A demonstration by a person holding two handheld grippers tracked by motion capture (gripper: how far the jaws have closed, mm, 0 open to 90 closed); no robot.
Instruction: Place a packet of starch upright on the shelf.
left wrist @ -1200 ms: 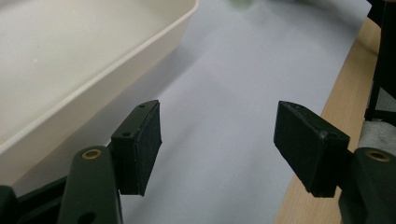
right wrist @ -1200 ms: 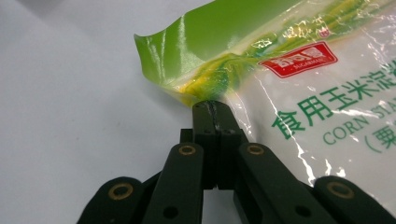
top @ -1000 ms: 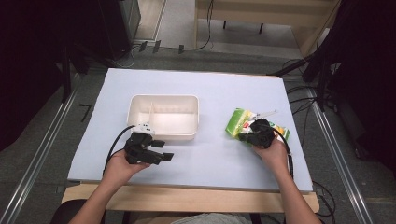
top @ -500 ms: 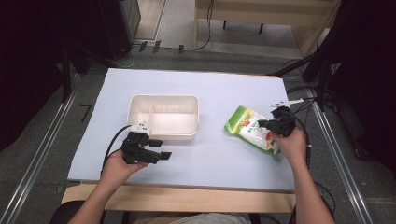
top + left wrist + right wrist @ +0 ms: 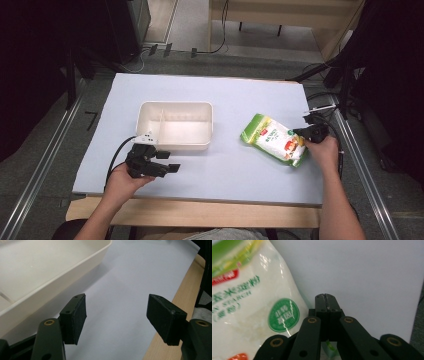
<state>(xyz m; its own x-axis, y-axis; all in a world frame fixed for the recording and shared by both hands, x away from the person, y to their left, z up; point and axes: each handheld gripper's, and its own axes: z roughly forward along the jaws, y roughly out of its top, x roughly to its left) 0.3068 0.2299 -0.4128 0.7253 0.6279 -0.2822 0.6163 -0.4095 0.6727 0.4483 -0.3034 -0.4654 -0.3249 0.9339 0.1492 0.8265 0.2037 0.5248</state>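
A white and green bag of starch (image 5: 272, 139) lies flat on the pale blue mat, right of centre. My right gripper (image 5: 300, 132) is at the bag's right edge, pointing left, with its jaws pressed together. In the right gripper view its shut tips (image 5: 327, 296) rest on the mat beside the bag (image 5: 249, 302), and a bit of green film shows under the jaws. A cream tray (image 5: 175, 105) with a divider stands left of centre. My left gripper (image 5: 172, 168) hovers in front of the tray, open, with only mat between its pads (image 5: 75, 318) and the tray wall (image 5: 62, 287) to its left.
The blue mat (image 5: 250, 95) covers the table; its wooden front edge (image 5: 175, 305) runs close to the left gripper. Cables and dark equipment stand off the table's right side (image 5: 350, 100). A metal rail (image 5: 45, 160) runs along the left.
My right hand has slid right, off the top of the bag to its right edge, leaving the whole bag in sight. The left hand and the tray have stayed put.
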